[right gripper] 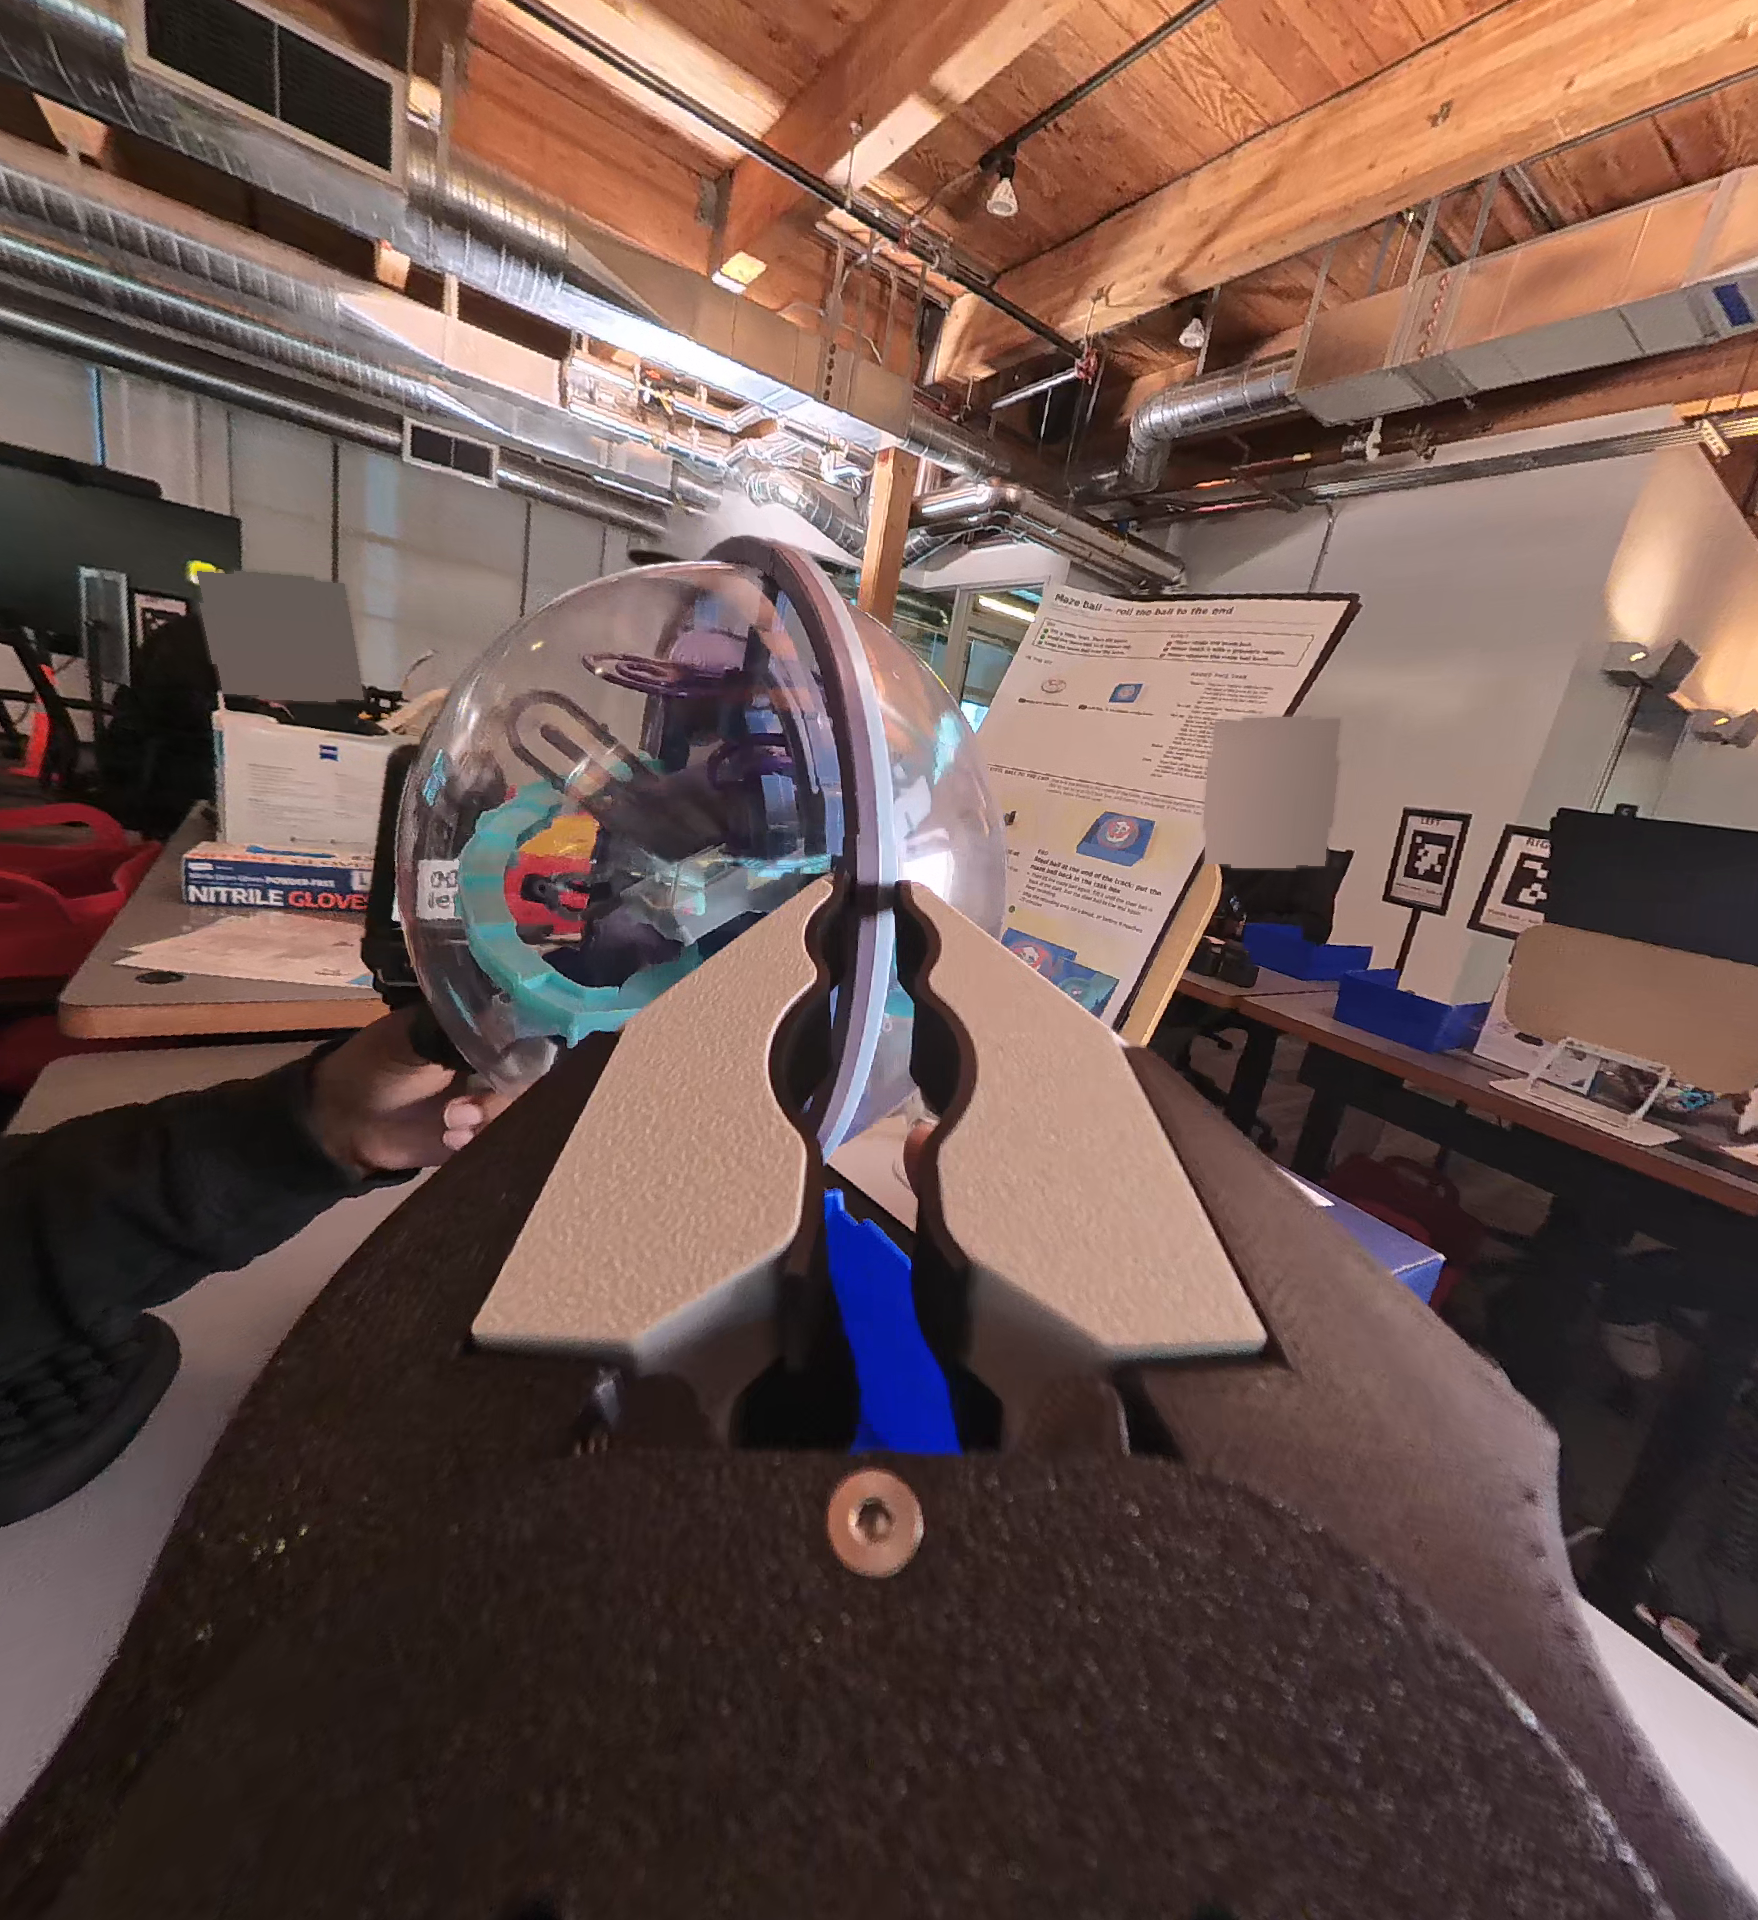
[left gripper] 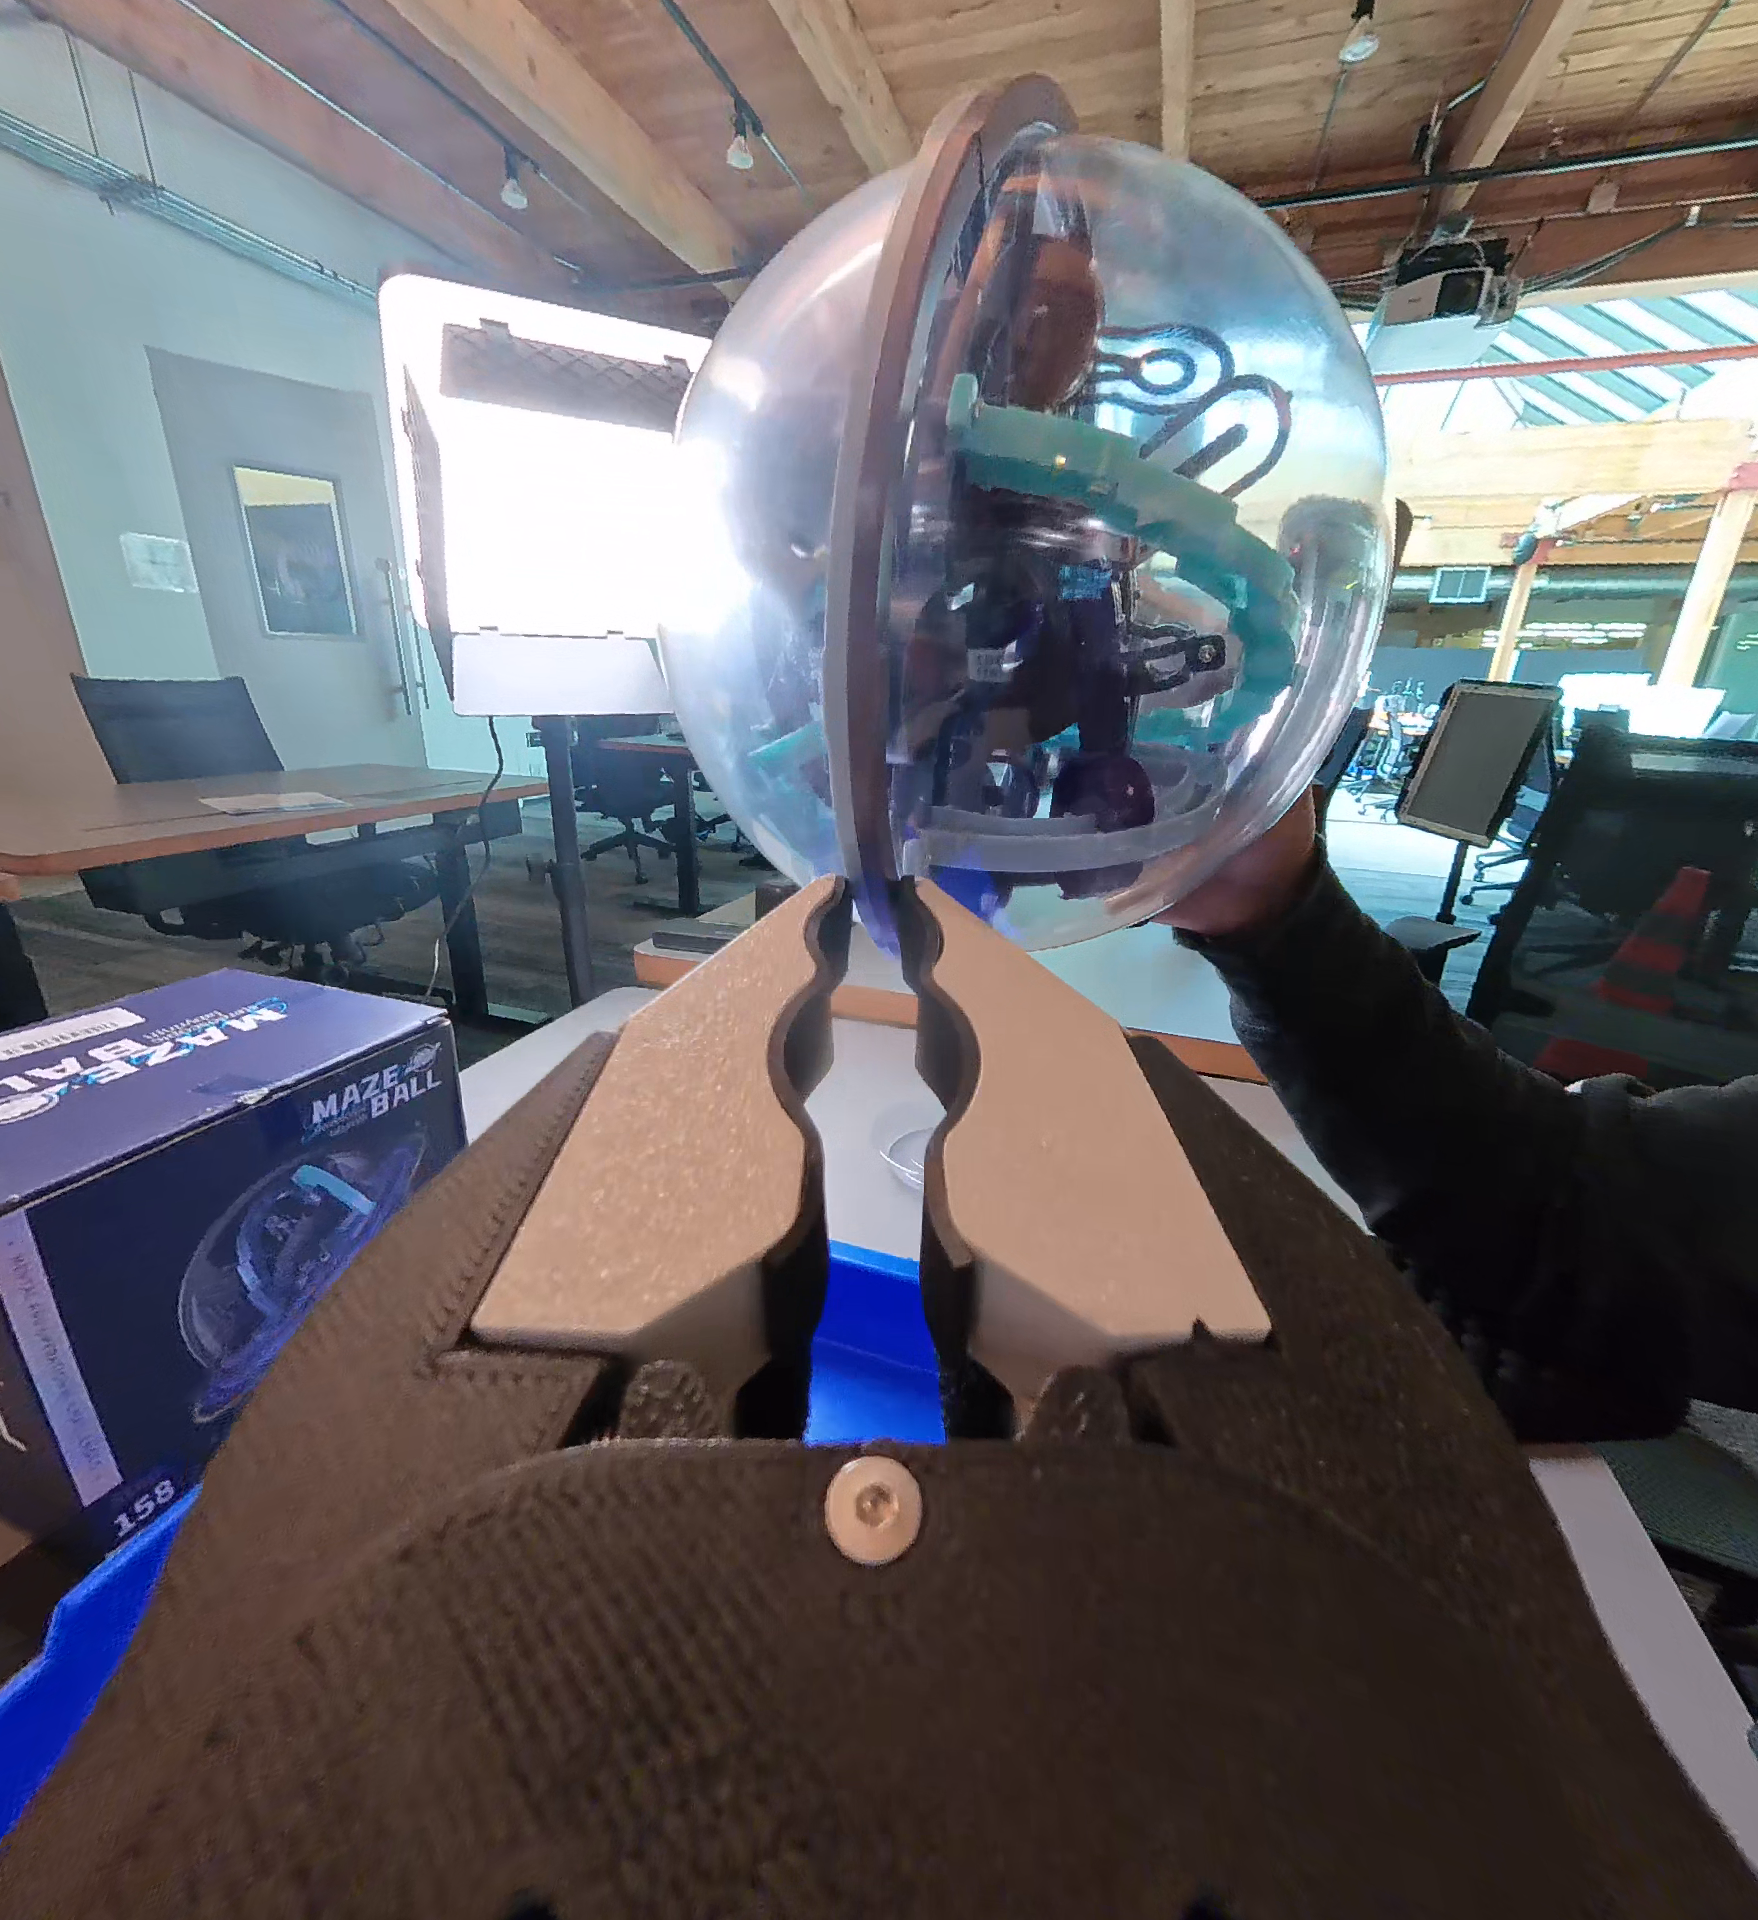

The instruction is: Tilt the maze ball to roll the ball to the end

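Grey fingers of my left gripper [left gripper: 870, 894] sit closest to its camera, pinched on the dark rim band of the maze ball [left gripper: 1031, 520] at its lower edge. My right gripper [right gripper: 867, 896] does the same from the opposite side, its jaws nearly together with the rim running down between them. So both my claws are clamped on that one ring, and the clear sphere hangs in the air between them, above the white table [left gripper: 1145, 997].

Inside the sphere I see teal track [left gripper: 1145, 488] curving round, purple and dark loops, and in the right wrist view a red and yellow piece [right gripper: 558, 873]. I cannot pick out the small rolling ball in either view.

From the left wrist view, my right hand [left gripper: 1259, 883] shows behind the sphere, dark sleeve trailing. From the right wrist view, my left hand [right gripper: 397, 1091] shows beside it.

Down to the left stands the dark blue box [left gripper: 158, 1216] of the toy, touching a blue bin [left gripper: 54, 1704]. An instruction board [right gripper: 1145, 790] leans beyond the sphere.
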